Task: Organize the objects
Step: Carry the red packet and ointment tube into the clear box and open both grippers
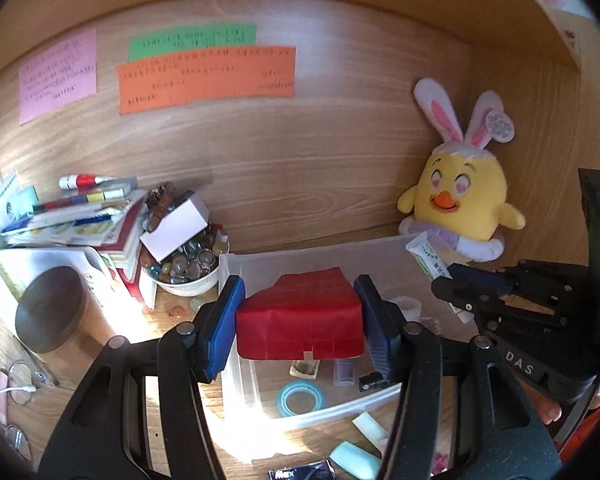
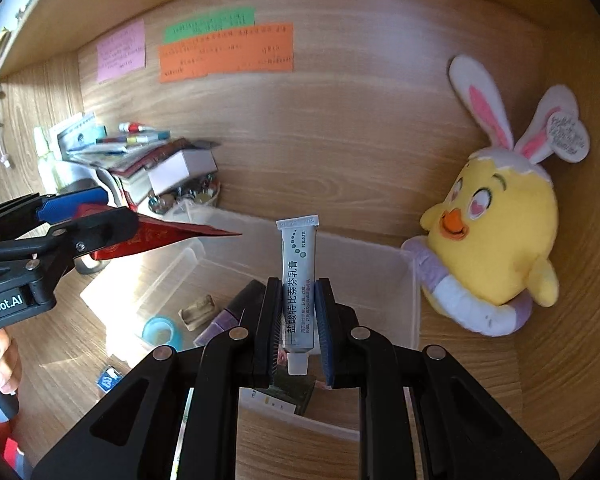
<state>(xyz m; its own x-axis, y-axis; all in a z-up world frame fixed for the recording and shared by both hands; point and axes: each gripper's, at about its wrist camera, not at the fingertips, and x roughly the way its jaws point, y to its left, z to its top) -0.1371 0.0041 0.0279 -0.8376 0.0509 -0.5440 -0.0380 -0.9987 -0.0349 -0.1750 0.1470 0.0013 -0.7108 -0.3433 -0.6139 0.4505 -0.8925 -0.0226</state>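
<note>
My left gripper (image 1: 299, 320) is shut on a folded red paper packet (image 1: 300, 320), held above the clear plastic bin (image 1: 236, 268). In the right wrist view the same packet (image 2: 156, 234) sticks out of the left gripper (image 2: 80, 216) at the left. My right gripper (image 2: 296, 328) is shut on a white ointment tube (image 2: 298, 280), cap end toward the camera, over the bin (image 2: 410, 300). From the left wrist view the tube (image 1: 430, 258) shows in the right gripper (image 1: 456, 284). Inside the bin lie a blue tape ring (image 1: 302, 398), a purple item (image 2: 224, 318) and a small block (image 2: 198, 312).
A yellow chick plush with rabbit ears (image 2: 496, 236) leans in the right corner. At the left stand a book pile (image 1: 80, 220), a bowl of glass pebbles (image 1: 188, 268) and a dark-lidded jar (image 1: 52, 308). Erasers (image 1: 356, 460) and glasses (image 1: 24, 384) lie on the desk. Coloured notes (image 1: 204, 78) hang on the back panel.
</note>
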